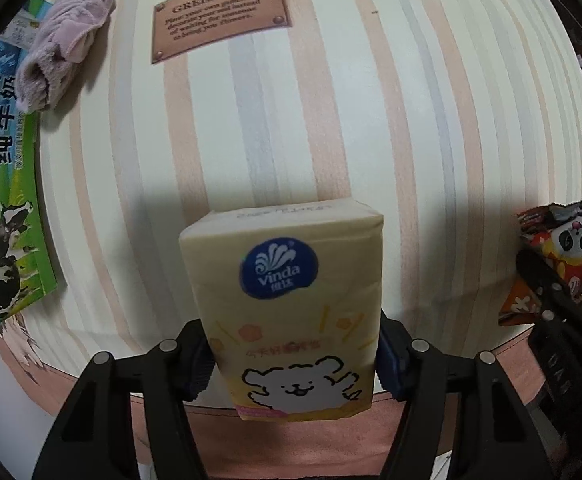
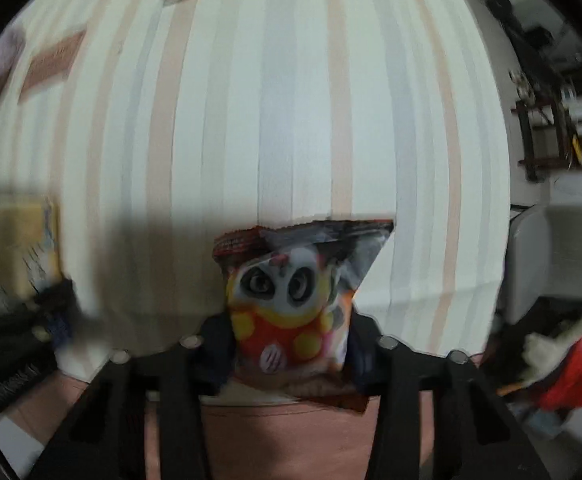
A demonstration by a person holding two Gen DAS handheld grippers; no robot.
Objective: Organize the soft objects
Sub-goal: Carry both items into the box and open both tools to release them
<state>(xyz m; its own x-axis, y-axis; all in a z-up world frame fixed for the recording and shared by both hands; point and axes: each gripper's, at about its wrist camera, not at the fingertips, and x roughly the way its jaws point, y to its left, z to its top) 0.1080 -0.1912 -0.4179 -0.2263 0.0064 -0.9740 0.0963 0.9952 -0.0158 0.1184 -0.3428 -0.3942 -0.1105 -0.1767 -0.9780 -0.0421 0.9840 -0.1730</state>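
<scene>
Striped tablecloth (image 1: 331, 120) below; left gripper (image 1: 293, 364) pinches tissue pack (image 1: 287, 304), right gripper (image 2: 289, 354) pinches snack bag (image 2: 291, 300). Slick bag may slip; towel (image 1: 63, 48) waits at 10 o'clock.

We see a cream Vinda tissue pack (image 1: 287, 312) upright at lower centre, a crumpled lilac cloth (image 1: 63, 44) lying at upper left, and a panda-print snack bag (image 2: 291, 304), top torn open, upright at lower centre.

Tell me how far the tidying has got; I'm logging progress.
Nothing looks sorted yet. In hand: the left gripper clamps a cream Vinda tissue pack; the right gripper clamps a panda-print snack bag. Left: a lilac fleece cloth lying crumpled on the striped table.
</scene>
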